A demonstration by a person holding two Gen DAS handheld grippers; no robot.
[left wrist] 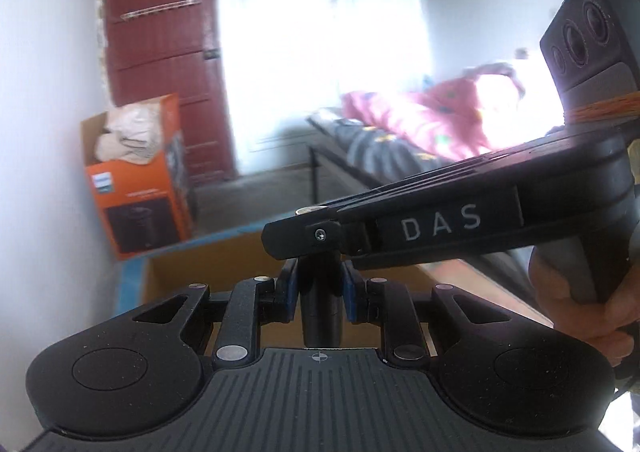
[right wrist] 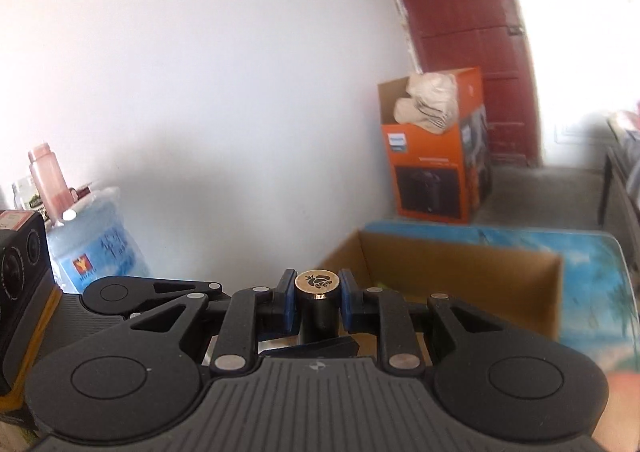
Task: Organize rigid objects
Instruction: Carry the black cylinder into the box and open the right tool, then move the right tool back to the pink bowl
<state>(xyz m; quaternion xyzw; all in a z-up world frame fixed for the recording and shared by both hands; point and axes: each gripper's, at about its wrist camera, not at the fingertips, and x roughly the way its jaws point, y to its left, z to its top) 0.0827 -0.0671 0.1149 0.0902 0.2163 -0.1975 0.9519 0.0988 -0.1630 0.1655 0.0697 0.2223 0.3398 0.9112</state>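
A black cylinder with a gold cap (right wrist: 318,284) stands upright between the blue pads of my right gripper (right wrist: 318,304), which is shut on its upper part. In the left wrist view the same black cylinder (left wrist: 320,304) sits between the pads of my left gripper (left wrist: 320,292), shut on it lower down. My right gripper (left wrist: 308,240) reaches in from the right across the cylinder, held by a hand (left wrist: 576,300). An open cardboard box (right wrist: 460,272) lies just beyond and below both grippers, and its inside is mostly hidden.
The cardboard box rests on a blue patterned table top (right wrist: 592,272). An orange box (left wrist: 140,192) stuffed with cloth stands on the floor by a red door (left wrist: 160,52). A bed with a pink blanket (left wrist: 432,120) is at the right. A blue water jug (right wrist: 96,240) stands at the left.
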